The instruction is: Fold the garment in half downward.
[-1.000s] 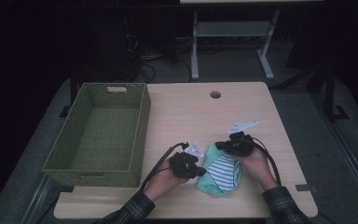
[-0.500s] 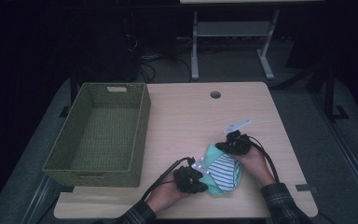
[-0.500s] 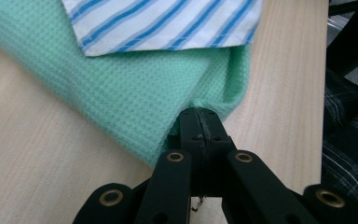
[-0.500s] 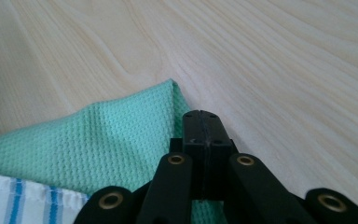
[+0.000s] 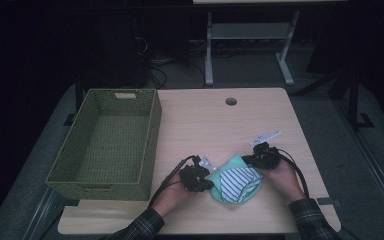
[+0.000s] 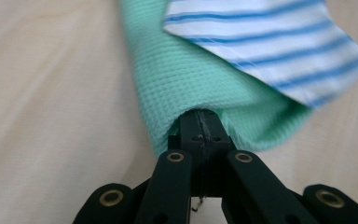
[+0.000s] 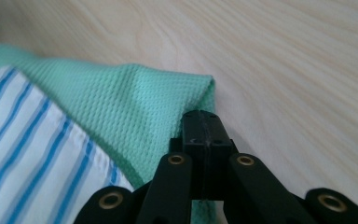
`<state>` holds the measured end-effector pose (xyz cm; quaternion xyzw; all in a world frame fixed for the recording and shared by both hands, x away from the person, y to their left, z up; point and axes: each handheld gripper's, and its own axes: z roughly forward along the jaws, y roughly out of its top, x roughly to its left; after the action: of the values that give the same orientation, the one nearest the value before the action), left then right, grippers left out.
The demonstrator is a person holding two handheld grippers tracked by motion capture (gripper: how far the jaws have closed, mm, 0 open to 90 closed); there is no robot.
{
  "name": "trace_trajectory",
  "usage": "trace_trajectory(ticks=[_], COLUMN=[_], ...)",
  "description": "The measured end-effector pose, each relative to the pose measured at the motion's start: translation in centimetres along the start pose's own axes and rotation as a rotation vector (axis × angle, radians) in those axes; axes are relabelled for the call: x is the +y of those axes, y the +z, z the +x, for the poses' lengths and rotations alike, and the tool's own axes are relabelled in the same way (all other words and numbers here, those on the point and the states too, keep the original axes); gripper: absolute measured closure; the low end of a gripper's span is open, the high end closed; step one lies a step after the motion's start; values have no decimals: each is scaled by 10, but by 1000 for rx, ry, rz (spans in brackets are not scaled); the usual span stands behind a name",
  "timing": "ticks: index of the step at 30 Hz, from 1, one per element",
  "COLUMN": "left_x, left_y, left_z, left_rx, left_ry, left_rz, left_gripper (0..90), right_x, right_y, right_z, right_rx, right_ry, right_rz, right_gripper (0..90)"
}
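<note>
Clearly both grippers, left (image 5: pixel 205 181) and right (image 5: pixel 254 160), are clenched on opposite edges of the green cloth (image 5: pixel 230 165), keeping the striped cloth (image 5: pixel 237 181) wrapped inside, on the table (image 5: pixel 205 125) beside the basket (image 5: pixel 152 125).

Green waffle-weave cloth (image 5: pixel 232 176): folded over on itself, lying on the table's near edge, right of centre. White cloth with blue stripes (image 5: pixel 237 179): lies on top, flat, partly wrapped by the green cloth's raised edges.
</note>
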<state>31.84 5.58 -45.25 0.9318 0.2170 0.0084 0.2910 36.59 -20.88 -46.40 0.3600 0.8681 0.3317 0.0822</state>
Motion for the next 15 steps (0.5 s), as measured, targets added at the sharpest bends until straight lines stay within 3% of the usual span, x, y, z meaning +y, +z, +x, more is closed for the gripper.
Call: trace_trajectory(ticks=[5, 15], left_x=[4, 17], left_y=[1, 5], left_z=[16, 42], left_rx=[17, 99], left_ry=[-44, -79], left_rz=[-12, -4], left_gripper=[895, 895], right_x=[-9, -26], right_y=[-9, -22], right_z=[1, 9], right_rx=[-7, 17], right_ry=[1, 7], right_rz=[11, 21], right_gripper=[898, 898])
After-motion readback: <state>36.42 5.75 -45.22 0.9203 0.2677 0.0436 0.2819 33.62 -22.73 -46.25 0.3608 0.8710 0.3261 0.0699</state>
